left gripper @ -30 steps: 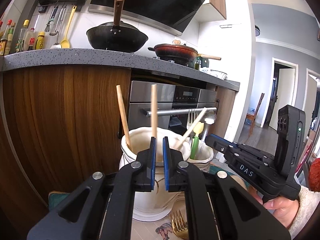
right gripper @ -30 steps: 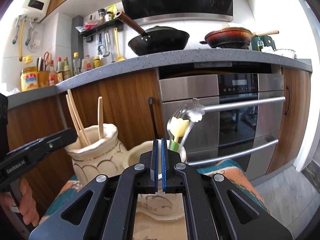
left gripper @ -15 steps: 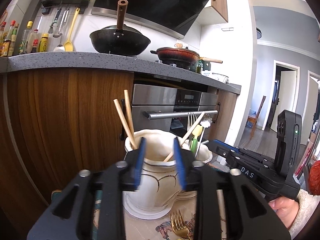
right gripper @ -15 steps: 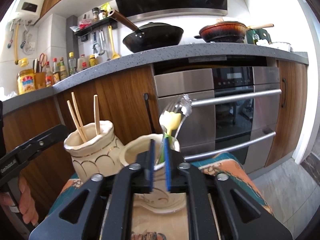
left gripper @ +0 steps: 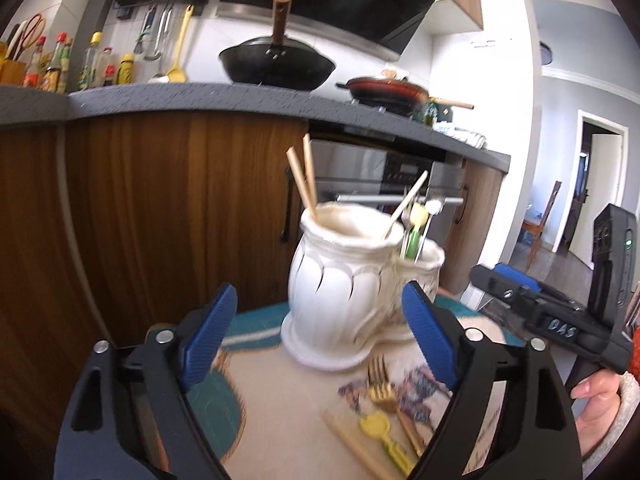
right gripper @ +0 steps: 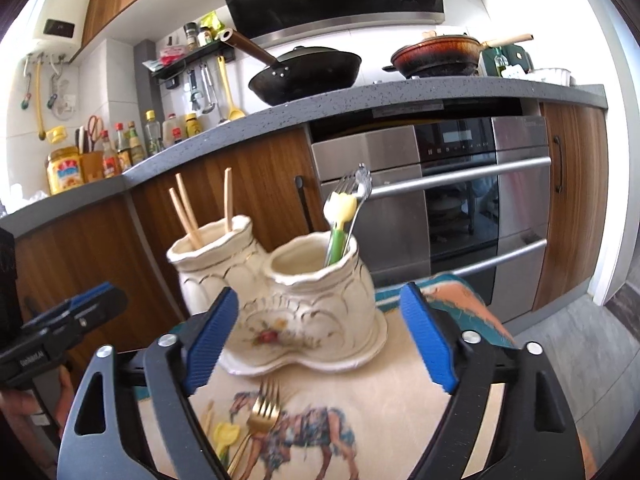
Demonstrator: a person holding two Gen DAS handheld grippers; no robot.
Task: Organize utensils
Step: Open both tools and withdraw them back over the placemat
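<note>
Both claws spread wide, nothing in either. Left claw [left gripper: 316, 340] & right claw [right gripper: 320, 340] hang over the printed mat [right gripper: 384, 420], each looking fwd at the holder.

Nearest, just below & ahead of the claws, loose pieces lie flat on the mat: gold fork [right gripper: 262, 414], a small yellow-headed piece [right gripper: 225, 438] w/ green handle, and a chopstick [left gripper: 356, 446]. In the left view they sit low & right of centre, under the right finger; in the right view low & left of centre, by the left finger. So they lie btwn the two claws, neither clearly nearer. Fork's long axis runs roughly along the claw's line of sight, tines toward the holder, handle back toward the claw; my guess is a pick needs a tilt down w/ fingers across the handle.

Farther: twin cream holder [right gripper: 312, 300] on the mat. One pot has three chopsticks [right gripper: 186, 216], the other a fork [right gripper: 340, 194], a metal piece & yellow-green one [right gripper: 340, 220]

Beyond: wood cabinets [right gripper: 248, 184], oven [right gripper: 460, 200]
</note>
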